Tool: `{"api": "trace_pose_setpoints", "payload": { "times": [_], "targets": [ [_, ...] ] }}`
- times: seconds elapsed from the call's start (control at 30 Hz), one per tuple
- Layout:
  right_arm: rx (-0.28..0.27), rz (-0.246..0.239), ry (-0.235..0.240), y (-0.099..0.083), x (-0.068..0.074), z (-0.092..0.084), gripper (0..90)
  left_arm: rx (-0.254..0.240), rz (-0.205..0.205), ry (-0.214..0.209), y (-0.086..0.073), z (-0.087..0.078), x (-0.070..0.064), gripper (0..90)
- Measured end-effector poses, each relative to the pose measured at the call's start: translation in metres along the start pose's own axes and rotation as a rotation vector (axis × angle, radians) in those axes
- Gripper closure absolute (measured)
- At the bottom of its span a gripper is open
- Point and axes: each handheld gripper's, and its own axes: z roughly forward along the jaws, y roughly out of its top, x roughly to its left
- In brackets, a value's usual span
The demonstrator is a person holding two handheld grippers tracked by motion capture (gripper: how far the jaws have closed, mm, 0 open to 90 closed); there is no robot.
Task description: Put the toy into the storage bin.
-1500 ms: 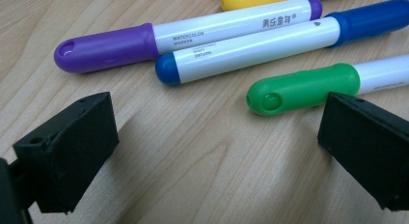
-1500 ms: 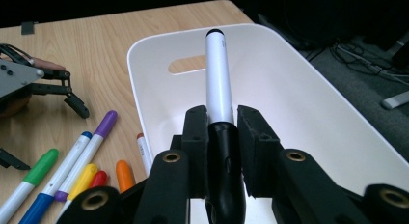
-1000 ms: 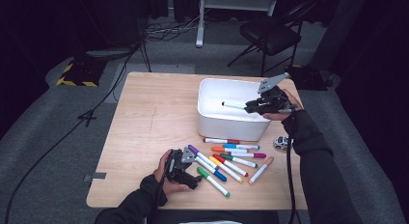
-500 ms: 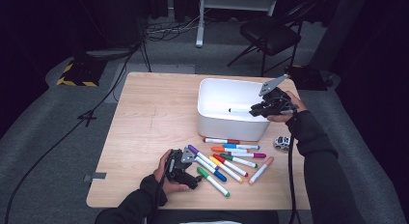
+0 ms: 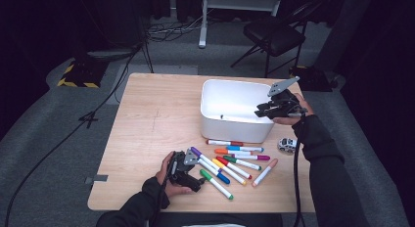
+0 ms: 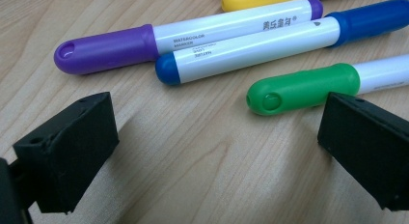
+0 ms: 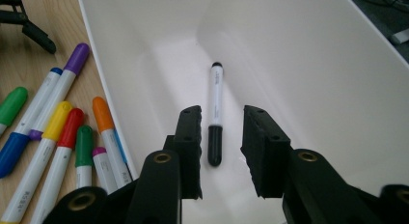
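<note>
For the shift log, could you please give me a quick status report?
Right gripper over white bin, jaws just opening, black marker dropped inside. Left gripper open beside green marker. Nothing in the way.

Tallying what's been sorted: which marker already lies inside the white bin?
The black-capped marker, lying alone on the floor of the white bin. The coloured markers lie on the table.

1. One white rectangular plastic bin point(image 5: 235, 124) stands toward the far right of the pale wooden tabletop point(image 5: 156, 119).
2. One black-capped white marker point(image 7: 215, 113) lies inside the bin.
3. About ten capped white-barrelled markers lie loose near the front edge, among them a purple one point(image 6: 144, 43), a blue one point(image 6: 270, 43) and a green one point(image 6: 308, 86); where they overlap the count is unsure.
4. One small toy car point(image 5: 287, 145) sits by the right edge.
</note>
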Motion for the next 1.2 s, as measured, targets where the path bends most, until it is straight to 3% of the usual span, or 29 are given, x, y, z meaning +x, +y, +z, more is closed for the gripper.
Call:
{"api": "trace_pose_setpoints", "payload": {
  "times": [0.27,0.57,0.73,0.9,1.2],
  "targets": [
    [-0.165,0.018,-0.009,-0.015,0.02,-0.032,62.7,0.0,-0.002,-0.003,0.0,0.0,0.0,0.6],
    [-0.281,-0.003,-0.017,-0.05,0.049,-0.067,58.8,0.001,0.0,-0.004,0.0,0.0,0.0,0.6],
    [-0.293,-0.002,-0.024,-0.076,0.063,-0.069,56.9,0.002,0.001,-0.002,0.0,0.0,0.0,0.7],
    [-0.288,-0.004,0.002,-0.102,0.075,-0.062,53.6,0.001,0.002,-0.001,0.0,0.0,0.0,0.7],
    [-0.223,-0.011,0.093,-0.141,0.092,-0.025,48.8,0.002,-0.001,-0.005,0.0,0.0,0.0,0.7]
  ]
}}
